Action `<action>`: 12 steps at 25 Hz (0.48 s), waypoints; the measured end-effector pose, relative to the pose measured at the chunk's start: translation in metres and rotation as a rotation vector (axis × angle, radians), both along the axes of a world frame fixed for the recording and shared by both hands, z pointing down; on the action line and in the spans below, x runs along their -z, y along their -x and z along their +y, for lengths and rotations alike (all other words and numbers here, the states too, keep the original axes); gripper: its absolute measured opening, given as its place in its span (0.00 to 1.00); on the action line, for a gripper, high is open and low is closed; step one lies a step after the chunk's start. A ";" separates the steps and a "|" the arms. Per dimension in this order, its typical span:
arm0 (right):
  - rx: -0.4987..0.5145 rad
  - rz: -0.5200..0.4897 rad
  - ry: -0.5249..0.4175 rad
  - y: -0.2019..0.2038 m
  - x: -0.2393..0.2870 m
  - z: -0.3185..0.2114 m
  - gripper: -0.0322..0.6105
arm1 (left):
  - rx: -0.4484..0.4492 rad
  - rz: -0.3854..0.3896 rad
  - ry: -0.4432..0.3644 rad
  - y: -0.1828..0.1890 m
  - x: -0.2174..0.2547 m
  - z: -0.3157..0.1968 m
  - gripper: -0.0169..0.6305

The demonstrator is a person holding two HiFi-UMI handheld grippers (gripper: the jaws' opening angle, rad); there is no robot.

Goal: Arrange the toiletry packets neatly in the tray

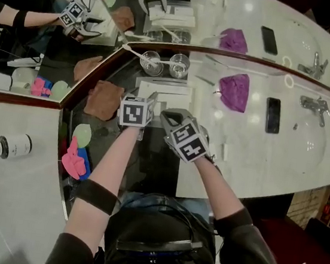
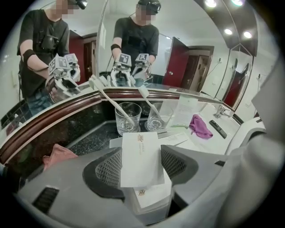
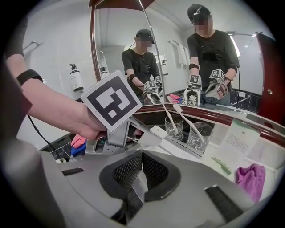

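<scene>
Two glasses (image 2: 128, 118) with toothbrushes (image 2: 107, 95) stand beyond the left claw (image 2: 141, 166), clamped on a white packet (image 2: 139, 153); right claw (image 3: 141, 173) closed.

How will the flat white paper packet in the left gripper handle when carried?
The flat white paper packet looks thin and light, so probably easy to lift. Gripped across its edges by the left gripper, it may bow or slip if squeezed harder.

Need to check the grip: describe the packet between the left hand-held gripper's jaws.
The packet is a flat white rectangle, paper-like, with a small gold logo near its far end. It sits slightly skewed between the left hand-held gripper's jaws, whose mesh pads seem to press its long edges. A second packet, also white with a gold logo, lies right beneath it.
</scene>
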State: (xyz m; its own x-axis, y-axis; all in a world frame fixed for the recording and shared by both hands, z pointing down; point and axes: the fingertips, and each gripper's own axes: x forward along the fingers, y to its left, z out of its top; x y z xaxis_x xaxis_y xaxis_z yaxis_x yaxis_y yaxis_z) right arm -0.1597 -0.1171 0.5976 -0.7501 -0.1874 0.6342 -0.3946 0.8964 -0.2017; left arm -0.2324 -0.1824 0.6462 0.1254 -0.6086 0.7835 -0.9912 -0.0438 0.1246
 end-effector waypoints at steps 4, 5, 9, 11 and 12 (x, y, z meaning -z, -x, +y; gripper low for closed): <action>-0.016 0.002 0.006 -0.003 -0.003 -0.006 0.08 | 0.015 0.011 0.018 0.000 -0.007 -0.008 0.45; -0.019 0.003 0.007 -0.005 -0.004 -0.006 0.08 | 0.019 0.013 0.022 -0.001 -0.009 -0.008 0.45; -0.031 0.008 0.014 -0.012 -0.006 -0.009 0.08 | 0.040 0.013 0.049 0.001 -0.019 -0.005 0.45; -0.035 0.010 0.016 -0.016 -0.007 -0.011 0.08 | 0.056 0.024 0.070 0.002 -0.026 -0.001 0.46; -0.038 0.010 0.018 -0.017 -0.007 -0.012 0.08 | 0.062 0.029 0.075 0.002 -0.028 -0.001 0.47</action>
State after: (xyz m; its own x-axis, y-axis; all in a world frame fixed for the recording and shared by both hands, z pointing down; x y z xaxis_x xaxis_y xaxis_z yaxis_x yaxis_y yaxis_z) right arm -0.1428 -0.1292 0.6050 -0.7362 -0.2043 0.6452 -0.4302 0.8772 -0.2133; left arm -0.2348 -0.1830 0.6739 0.1125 -0.5559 0.8236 -0.9877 0.0278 0.1537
